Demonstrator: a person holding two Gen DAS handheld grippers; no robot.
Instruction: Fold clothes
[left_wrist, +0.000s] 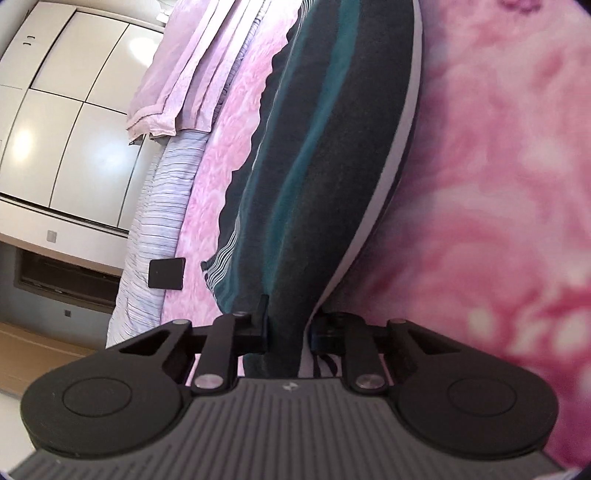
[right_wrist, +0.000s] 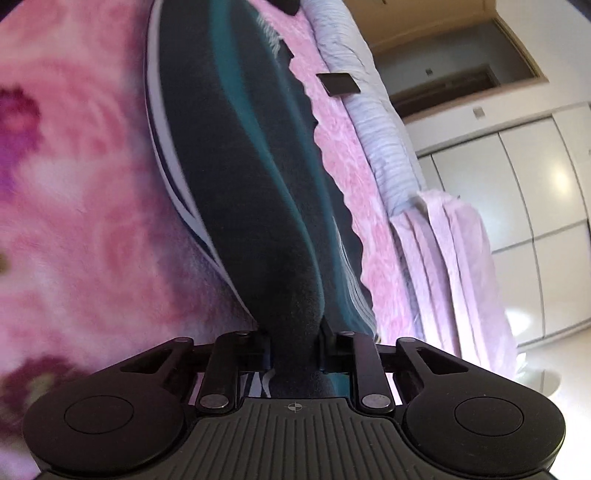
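A dark grey garment (left_wrist: 325, 155) with teal bands and white stripes at its edge stretches away over a pink flowered blanket (left_wrist: 498, 184). My left gripper (left_wrist: 288, 325) is shut on one end of it, the cloth bunched between the jaws. In the right wrist view the same garment (right_wrist: 236, 166) runs forward from my right gripper (right_wrist: 293, 343), which is shut on its other end. The cloth is taut between the two grippers and partly lifted off the blanket (right_wrist: 81, 203).
A folded pale pink cloth (left_wrist: 177, 74) lies at the bed's edge, also in the right wrist view (right_wrist: 454, 258). A striped white sheet (left_wrist: 159, 221) hangs down the side. A small black square object (left_wrist: 166, 273) sits near the edge. White wardrobe doors (left_wrist: 74, 110) stand beyond.
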